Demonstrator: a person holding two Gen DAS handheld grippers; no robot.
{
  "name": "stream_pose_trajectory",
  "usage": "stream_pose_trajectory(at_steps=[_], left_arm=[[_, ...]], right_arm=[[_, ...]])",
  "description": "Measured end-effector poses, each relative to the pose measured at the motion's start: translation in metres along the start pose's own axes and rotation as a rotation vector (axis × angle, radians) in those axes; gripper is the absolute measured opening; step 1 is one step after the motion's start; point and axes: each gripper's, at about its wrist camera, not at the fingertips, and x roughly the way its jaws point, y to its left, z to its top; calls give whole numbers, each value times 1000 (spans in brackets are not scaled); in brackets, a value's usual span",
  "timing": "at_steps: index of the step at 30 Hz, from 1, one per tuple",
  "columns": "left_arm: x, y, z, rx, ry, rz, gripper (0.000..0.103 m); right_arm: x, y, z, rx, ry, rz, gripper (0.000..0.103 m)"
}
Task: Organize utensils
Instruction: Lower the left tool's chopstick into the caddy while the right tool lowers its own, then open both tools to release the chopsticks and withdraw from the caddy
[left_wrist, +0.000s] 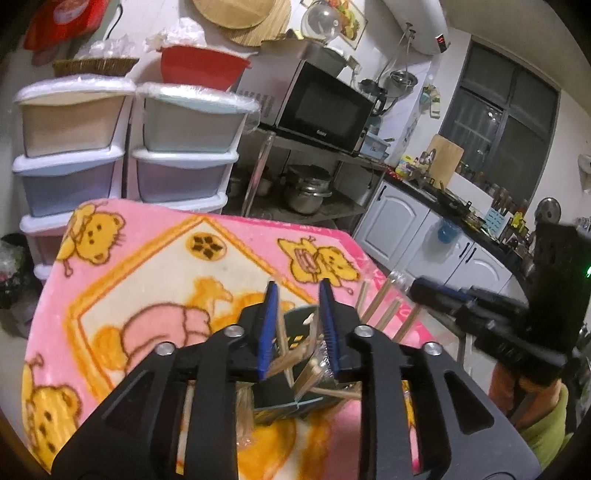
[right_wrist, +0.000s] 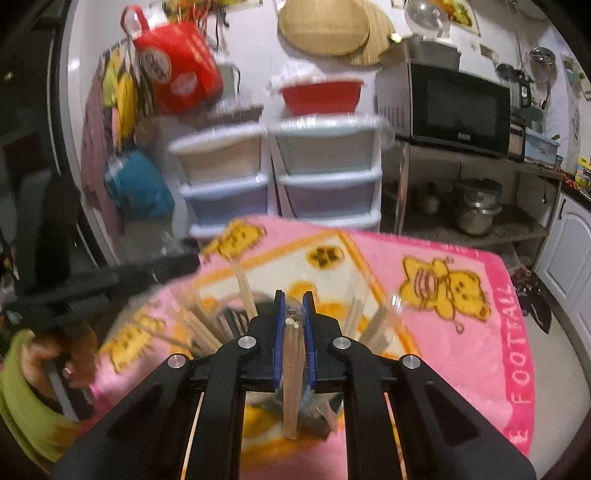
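Note:
My right gripper (right_wrist: 293, 295) is shut on a pair of wooden chopsticks (right_wrist: 291, 373) in a clear wrapper, held upright between the blue pads. From the left wrist view it shows only as a black body (left_wrist: 480, 314) at the right. My left gripper (left_wrist: 299, 291) stands open over a heap of wrapped chopsticks (left_wrist: 284, 363) and a dark packet (left_wrist: 291, 402) on the pink blanket (left_wrist: 155, 266). Its pads do not press on them. More chopsticks (left_wrist: 380, 301) stand tilted in what looks like a clear holder (right_wrist: 380, 325) just beyond.
The blanket with yellow bears covers a small table. Behind it stand white plastic drawer units (left_wrist: 181, 147), a microwave (left_wrist: 321, 107) on a metal rack with pots, and white cabinets (left_wrist: 399, 225) at right. A hand in a green sleeve (right_wrist: 40, 387) holds the left gripper.

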Motion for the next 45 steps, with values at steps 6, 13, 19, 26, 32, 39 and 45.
stream_pose_trajectory(at_steps=[6, 13, 19, 26, 32, 39, 45], left_arm=[[-19, -19, 23, 41, -49, -11, 38], [-13, -38, 34, 113, -12, 20, 59], [10, -25, 20, 98, 63, 58, 67], [9, -15, 6, 96, 83, 82, 85], [1, -13, -3, 98, 85, 101, 92], [-12, -12, -16, 96, 78, 127, 92], [-18, -14, -28, 97, 88, 141, 92]], right_arm=[[-40, 9, 41, -12, -135, 17, 9], [-55, 11, 64, -20, -216, -8, 9], [-31, 2, 47, 3, -153, -36, 10], [-9, -9, 24, 40, -80, -63, 23], [-9, -14, 8, 65, -63, -76, 40], [-19, -15, -12, 75, -53, -91, 60], [-27, -15, -29, 85, -39, -88, 65]])
